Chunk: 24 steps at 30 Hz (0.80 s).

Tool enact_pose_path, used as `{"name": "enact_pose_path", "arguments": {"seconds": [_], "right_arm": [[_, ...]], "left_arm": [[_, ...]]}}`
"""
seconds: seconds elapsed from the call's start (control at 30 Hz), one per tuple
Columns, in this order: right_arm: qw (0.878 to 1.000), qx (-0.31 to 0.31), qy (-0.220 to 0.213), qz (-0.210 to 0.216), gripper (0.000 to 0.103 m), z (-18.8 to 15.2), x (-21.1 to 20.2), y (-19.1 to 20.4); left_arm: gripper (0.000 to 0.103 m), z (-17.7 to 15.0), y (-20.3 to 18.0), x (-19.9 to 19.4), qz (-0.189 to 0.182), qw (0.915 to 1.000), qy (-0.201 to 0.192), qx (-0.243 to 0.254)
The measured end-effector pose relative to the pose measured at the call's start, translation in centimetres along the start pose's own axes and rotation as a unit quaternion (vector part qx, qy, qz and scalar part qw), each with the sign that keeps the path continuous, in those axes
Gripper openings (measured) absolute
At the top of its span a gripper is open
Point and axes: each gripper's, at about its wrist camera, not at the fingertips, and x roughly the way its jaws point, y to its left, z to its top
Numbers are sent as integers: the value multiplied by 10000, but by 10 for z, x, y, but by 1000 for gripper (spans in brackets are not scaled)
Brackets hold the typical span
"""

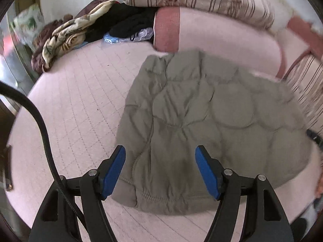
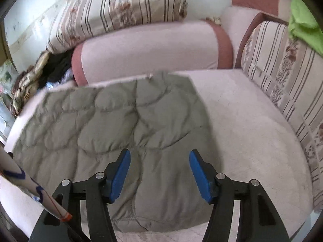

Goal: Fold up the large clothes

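Padding is worrying me: both my left gripper (image 1: 160, 151) and right gripper (image 2: 159, 155) are hanging wide open, empty, and this puffy jacket (image 1: 201, 121) is risking springing unfolded.

Puffy quilted jacket (image 1: 201, 121) of matt olive-grey cloth, stitched into rounded pads. Under the jacket, quilted pale pink bed cover (image 1: 80, 100), soft and matt. Behind the jacket, plush pink bolster (image 2: 149, 48) and striped floral woven cushions (image 2: 121, 6). Over the jacket, matt blue pads (image 1: 114, 173) on black plastic fingers with shiny metal pins (image 1: 92, 172).
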Motion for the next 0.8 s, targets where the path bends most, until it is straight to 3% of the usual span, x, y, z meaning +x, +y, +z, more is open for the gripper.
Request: {"name": "enact_pose_path", "arguments": {"seconds": [0.07, 0.17, 0.33, 0.43, 0.6, 0.7, 0.8], "right_arm": [[9997, 2, -10, -239, 66, -4, 21, 4], [9984, -116, -75, -540, 67, 0, 52, 5], [9980, 149, 84, -610, 70, 24, 90, -5], [9968, 3, 65, -797, 74, 29, 96, -1], [9937, -370, -236, -1030, 72, 25, 64, 11], [9945, -415, -705, -651, 72, 14, 17, 23], [9953, -546, -800, -82, 72, -1, -9, 50]], "left_arm": [[72, -3, -4, 18, 308, 9995, 60, 9], [84, -3, -3, 33, 546, 9984, -59, -108], [88, 13, 4, 52, 613, 9976, -106, -317], [90, 20, 7, 58, 658, 9967, -127, -449], [90, 19, 17, 45, 506, 9965, -103, -664], [90, 7, 26, 17, 401, 9963, -301, -703], [90, -7, 33, -17, 636, 9935, -689, -642]]}}
